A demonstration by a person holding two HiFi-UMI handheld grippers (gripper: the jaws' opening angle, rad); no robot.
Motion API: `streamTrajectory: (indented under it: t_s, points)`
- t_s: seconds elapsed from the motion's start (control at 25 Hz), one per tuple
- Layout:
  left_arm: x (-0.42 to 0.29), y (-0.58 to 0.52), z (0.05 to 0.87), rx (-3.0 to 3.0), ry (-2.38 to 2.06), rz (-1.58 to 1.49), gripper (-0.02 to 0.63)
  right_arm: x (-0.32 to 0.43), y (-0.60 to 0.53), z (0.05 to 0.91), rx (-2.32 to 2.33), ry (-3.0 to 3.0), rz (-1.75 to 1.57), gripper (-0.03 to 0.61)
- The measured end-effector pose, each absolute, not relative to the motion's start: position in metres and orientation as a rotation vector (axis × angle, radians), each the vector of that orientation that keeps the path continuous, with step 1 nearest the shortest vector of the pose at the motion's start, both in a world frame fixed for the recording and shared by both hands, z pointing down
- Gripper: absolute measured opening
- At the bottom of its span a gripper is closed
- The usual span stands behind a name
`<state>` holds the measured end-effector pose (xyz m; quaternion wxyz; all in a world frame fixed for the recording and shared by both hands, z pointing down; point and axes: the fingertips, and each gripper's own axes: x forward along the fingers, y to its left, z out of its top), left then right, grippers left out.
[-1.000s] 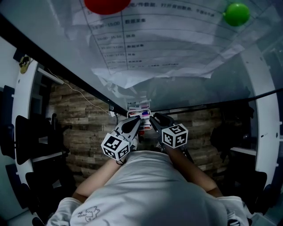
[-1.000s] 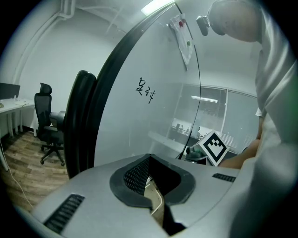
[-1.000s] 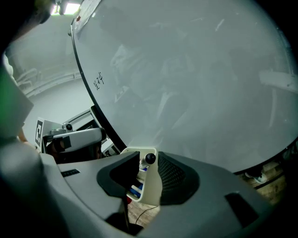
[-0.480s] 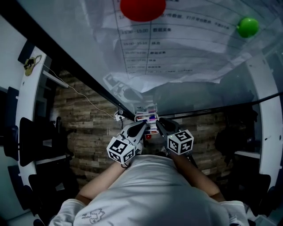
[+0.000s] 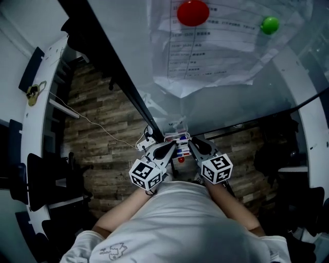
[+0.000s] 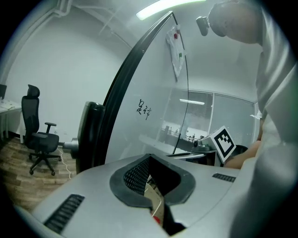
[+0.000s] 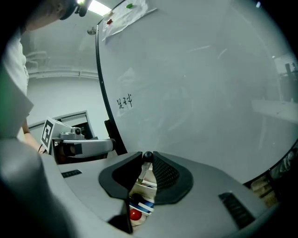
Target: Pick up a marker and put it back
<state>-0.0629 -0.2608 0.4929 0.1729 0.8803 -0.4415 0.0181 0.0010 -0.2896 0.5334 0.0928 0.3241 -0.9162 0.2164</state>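
Over the last second the head view had swung; the whiteboard (image 5: pixel 226 102), with its sheet of paper (image 5: pixel 205 56), red magnet (image 5: pixel 193 12) and green magnet (image 5: pixel 269 24), had slid upward and shrunk in the picture, while the marker tray (image 5: pixel 177 137) had drifted only a little to the right. Both grippers had kept their stations at that tray; the left gripper (image 5: pixel 167 148) sat just left of the tray and the right gripper (image 5: pixel 196 145) just right of it, both with tips over its front edge. I judged this to be the person's head drawing back, not the hands travelling; the task had therefore reached no clear lift or release.

In the right gripper view the fingers (image 7: pixel 164 174) were closed almost to touching, pinched on the dark end of a slim marker (image 7: pixel 144 166); its pale barrel ran down from the tips toward the tray, where other markers with blue bands and a small red ball (image 7: pixel 134 214) lay behind it. The marker was thus in the right gripper's hold, just above the tray; whether it was freshly lifted or about to go back, I could not tell.

In the left gripper view the fingers (image 6: pixel 135 176) were drawn together at the tips with nothing caught between them; only scraps of the tray showed through the gap lower down.
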Motion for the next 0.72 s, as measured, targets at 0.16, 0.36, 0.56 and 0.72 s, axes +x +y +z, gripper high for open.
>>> streamTrajectory:
  t_s: [0.16,0.36,0.56,0.72]
  points:
    - [-0.061,-0.259,0.480,2.591,-1.178,0.046,0.005,0.001,-0.288,0.515,1.059,-2.742,0.589,0.077]
    - [-0.060,-0.240,0.473,2.640,-1.092,0.022,0.005,0.009,-0.264,0.502,1.167,-2.730,0.542,0.077]
    - [-0.065,-0.238,0.461,2.748,-1.016,0.030,0.005,0.007,-0.258,0.481,1.290,-2.759,0.471,0.077]
    - [-0.072,-0.233,0.455,2.786,-0.954,0.028,0.005,0.005,-0.247,0.476,1.380,-2.742,0.455,0.077]
